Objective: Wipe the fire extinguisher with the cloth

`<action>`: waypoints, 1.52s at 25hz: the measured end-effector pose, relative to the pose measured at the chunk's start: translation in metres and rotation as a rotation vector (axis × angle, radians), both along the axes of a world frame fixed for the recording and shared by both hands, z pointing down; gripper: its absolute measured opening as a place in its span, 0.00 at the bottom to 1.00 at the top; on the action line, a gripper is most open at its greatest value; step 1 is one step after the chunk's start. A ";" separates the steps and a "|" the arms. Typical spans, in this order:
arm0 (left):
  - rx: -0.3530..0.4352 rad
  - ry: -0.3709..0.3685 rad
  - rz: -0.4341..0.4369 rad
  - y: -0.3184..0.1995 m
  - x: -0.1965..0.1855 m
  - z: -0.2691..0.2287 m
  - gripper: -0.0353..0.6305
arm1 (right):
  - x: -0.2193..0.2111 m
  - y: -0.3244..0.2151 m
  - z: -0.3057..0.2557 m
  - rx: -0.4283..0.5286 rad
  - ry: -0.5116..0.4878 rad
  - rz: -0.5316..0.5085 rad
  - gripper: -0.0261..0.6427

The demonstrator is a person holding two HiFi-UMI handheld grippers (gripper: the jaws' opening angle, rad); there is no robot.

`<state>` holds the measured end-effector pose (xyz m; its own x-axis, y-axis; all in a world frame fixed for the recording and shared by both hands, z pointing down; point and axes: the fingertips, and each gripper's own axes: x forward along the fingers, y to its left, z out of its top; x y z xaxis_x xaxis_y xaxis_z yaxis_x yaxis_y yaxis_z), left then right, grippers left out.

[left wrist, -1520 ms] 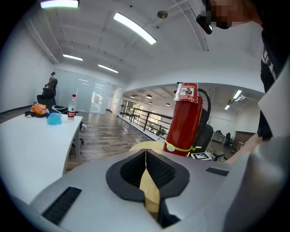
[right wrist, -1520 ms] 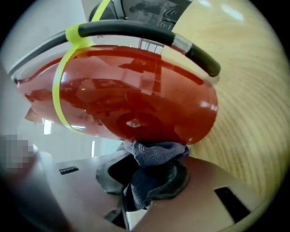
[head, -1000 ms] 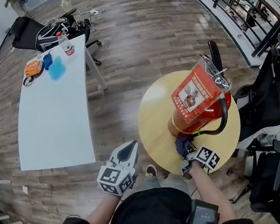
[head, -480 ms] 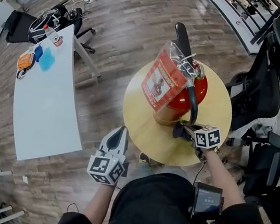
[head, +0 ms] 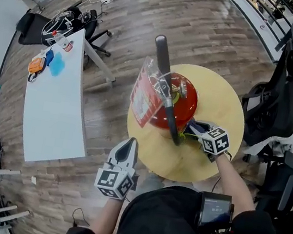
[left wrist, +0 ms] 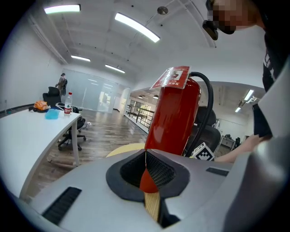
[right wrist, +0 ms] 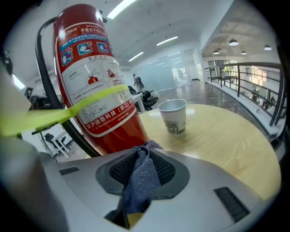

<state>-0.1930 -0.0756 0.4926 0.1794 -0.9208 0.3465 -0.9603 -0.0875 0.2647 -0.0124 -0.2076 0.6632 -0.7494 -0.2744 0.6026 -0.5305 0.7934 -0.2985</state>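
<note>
Wood-plank floor runs around a round wooden bench [head: 223,101] in an open office. The right gripper's [right wrist: 142,152] jaws are pinched on a bunched dark blue cloth [right wrist: 140,179] that spills up between them. The cloth's top edge sits right at the lower side of the red fire extinguisher [right wrist: 99,104], though I cannot tell whether it touches. The extinguisher stands upright on the bench, with a black hose [right wrist: 45,68] down one side and a yellow-green strap [right wrist: 68,111] across its label. Just beyond it on the same bench is a paper cup [right wrist: 173,115]. From the head view, the right gripper [head: 198,132] reaches in over the bench from the near right. The left gripper [head: 126,152] hangs off the bench's near edge with its jaws together on nothing, pointing towards the extinguisher. A long white bench [head: 54,110] stands well apart to the left, with a water bottle [head: 59,39] at its far end.
</note>
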 end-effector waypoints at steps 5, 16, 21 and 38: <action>-0.010 -0.027 -0.018 -0.001 0.011 -0.006 0.09 | -0.018 -0.015 0.004 -0.146 -0.160 0.005 0.18; 0.013 -0.043 0.031 -0.015 0.045 -0.009 0.09 | -0.015 -0.018 -0.208 -0.104 -0.796 -0.198 0.17; 0.075 -0.040 0.070 -0.024 0.066 -0.027 0.09 | -0.015 -0.003 -0.324 0.185 -0.854 -0.288 0.17; 0.133 -0.032 -0.013 0.001 0.105 -0.040 0.09 | -0.006 0.058 -0.201 0.244 -0.414 -0.362 0.17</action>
<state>-0.0878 -0.0746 0.4529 0.1579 -0.9611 0.2265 -0.9694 -0.1072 0.2209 -0.0180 -0.1493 0.4622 -0.9800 -0.0517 0.1921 -0.0925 0.9734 -0.2096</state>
